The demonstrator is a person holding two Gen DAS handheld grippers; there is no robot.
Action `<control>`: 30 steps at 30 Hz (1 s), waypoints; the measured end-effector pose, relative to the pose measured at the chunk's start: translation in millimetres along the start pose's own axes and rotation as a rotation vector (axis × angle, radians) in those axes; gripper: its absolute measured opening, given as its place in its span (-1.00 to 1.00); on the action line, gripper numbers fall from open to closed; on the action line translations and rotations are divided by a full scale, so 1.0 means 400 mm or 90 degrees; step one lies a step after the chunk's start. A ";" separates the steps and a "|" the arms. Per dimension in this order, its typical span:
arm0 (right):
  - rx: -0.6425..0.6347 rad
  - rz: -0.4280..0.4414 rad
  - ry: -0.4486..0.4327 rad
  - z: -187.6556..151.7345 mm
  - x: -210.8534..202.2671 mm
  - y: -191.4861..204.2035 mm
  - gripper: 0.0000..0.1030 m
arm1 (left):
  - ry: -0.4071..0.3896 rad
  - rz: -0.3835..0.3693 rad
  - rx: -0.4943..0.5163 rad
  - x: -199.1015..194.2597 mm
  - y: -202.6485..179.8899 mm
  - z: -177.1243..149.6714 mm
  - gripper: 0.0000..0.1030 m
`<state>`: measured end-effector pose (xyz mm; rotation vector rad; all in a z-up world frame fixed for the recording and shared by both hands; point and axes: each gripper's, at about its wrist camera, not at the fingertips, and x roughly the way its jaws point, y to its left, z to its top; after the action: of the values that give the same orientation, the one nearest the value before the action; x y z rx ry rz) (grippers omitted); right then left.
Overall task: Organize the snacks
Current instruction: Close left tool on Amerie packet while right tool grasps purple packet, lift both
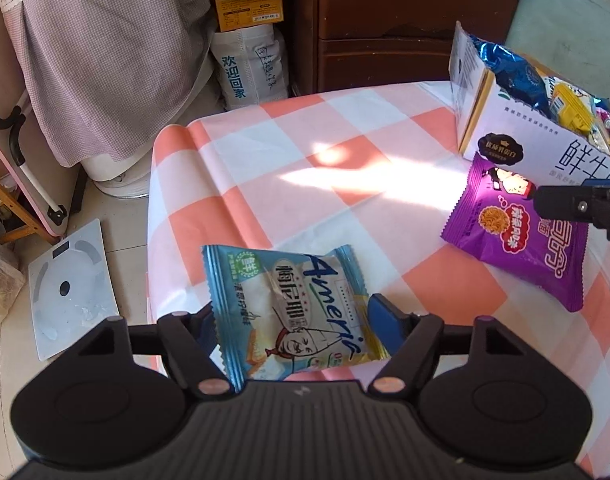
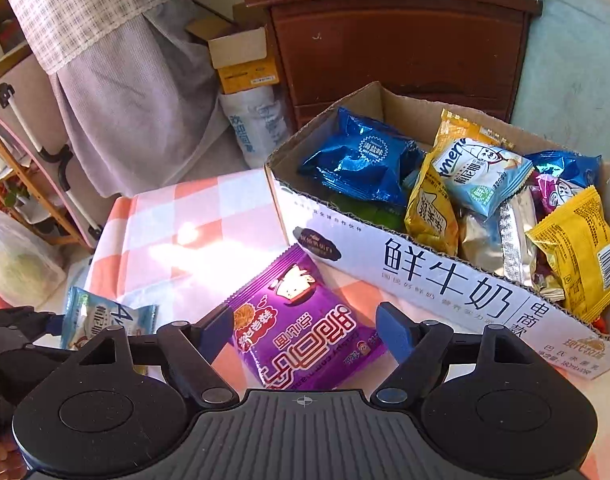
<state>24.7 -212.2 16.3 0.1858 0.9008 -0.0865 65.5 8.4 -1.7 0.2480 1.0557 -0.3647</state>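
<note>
Left gripper (image 1: 293,320) jaws spread around pale blue packet (image 1: 293,304), pads not clearly pressing. Right gripper (image 2: 305,324) wide astride purple packet (image 2: 301,320), lying just beside carton (image 2: 445,276). Advice: centre packets, pinch sealed edges, lift over carton wall. Only right wrist view shows carton interior, already packed with snacks.

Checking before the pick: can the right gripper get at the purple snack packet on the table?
Probably yes. The right gripper is open with the purple snack packet lying between its fingers, nothing covering it; the carton sits just behind.
</note>
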 end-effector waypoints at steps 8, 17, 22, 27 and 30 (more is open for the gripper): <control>-0.023 0.036 0.081 -0.017 0.056 0.018 0.55 | -0.014 -0.013 0.019 -0.006 -0.009 0.006 0.10; -0.077 0.017 0.085 -0.035 0.054 0.057 0.59 | -0.021 -0.016 0.046 -0.007 -0.013 -0.002 0.36; -0.094 -0.017 0.083 -0.051 0.068 0.072 0.53 | -0.027 -0.024 0.066 -0.006 -0.029 -0.008 0.38; -0.091 -0.016 0.083 -0.055 0.068 0.076 0.29 | -0.029 -0.057 0.057 -0.016 -0.030 -0.005 -0.34; -0.085 -0.011 0.081 -0.054 0.064 0.072 0.22 | -0.032 -0.065 0.059 -0.019 -0.033 -0.007 -0.54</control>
<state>28.0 -179.6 -13.3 0.0604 1.0313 -0.0304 54.7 -1.5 3.3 0.2671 1.0059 -0.5096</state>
